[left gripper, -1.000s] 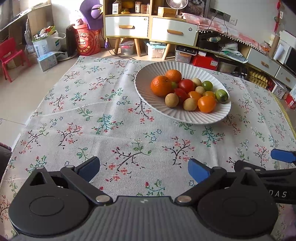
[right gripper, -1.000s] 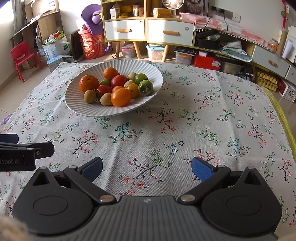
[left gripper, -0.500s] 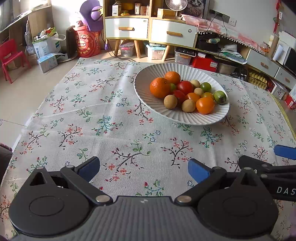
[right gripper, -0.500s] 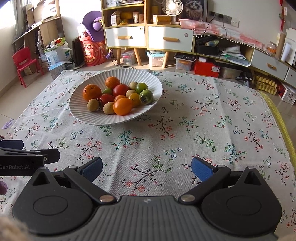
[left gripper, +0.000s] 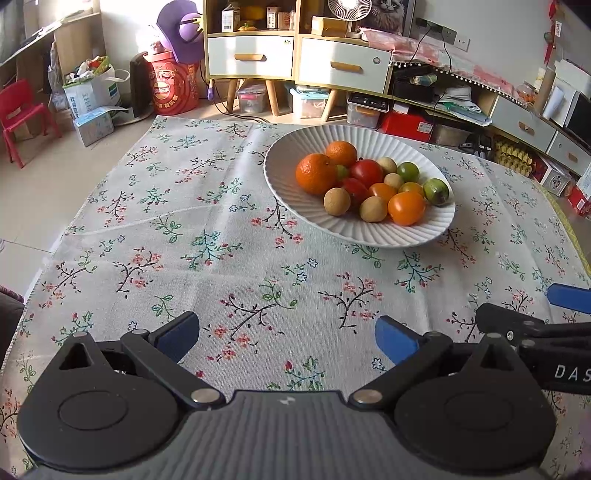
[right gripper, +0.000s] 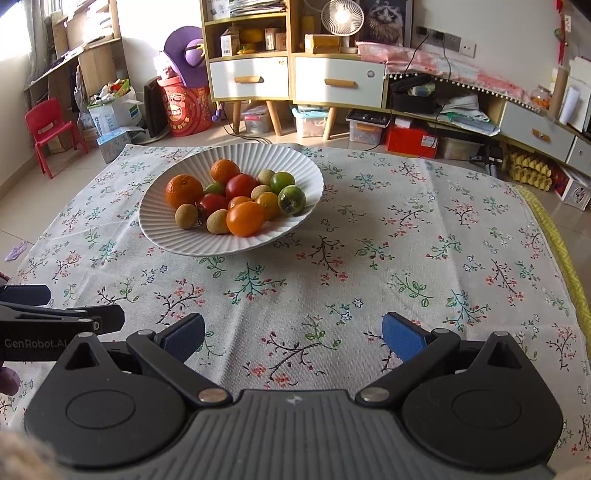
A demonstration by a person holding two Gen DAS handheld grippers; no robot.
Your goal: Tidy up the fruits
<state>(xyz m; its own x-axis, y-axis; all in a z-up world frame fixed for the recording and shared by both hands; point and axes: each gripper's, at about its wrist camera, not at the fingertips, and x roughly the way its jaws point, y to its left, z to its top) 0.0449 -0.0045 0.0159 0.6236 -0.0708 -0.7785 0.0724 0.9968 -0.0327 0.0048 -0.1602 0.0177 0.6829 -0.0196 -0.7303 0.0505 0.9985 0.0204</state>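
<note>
Both grippers idle: left gripper (left gripper: pixel 287 334) and right gripper (right gripper: pixel 293 335) hover low over the worktop (right gripper: pixel 406 240), jaws spread wide, nothing held. Fruits all piled in the white ribbed plate (right gripper: pixel 173 242), well ahead of both. Looks like task is done or pre-start. If picking, take an outer fruit like the orange tomato (right gripper: pixel 245 218); close gently, round skins roll.

Bright daylight pours in from the upper left, washing out the window (right gripper: pixel 22 33) and laying warm patches on the cabinet (right gripper: pixel 251 79). The bowl (left gripper: pixel 369 229) casts a soft shadow to its right on the cloth (left gripper: pixel 221 236). Fisheye distortion bends the room's edges and darkens the corners. The centre is sharp; the near frame edges blur.
</note>
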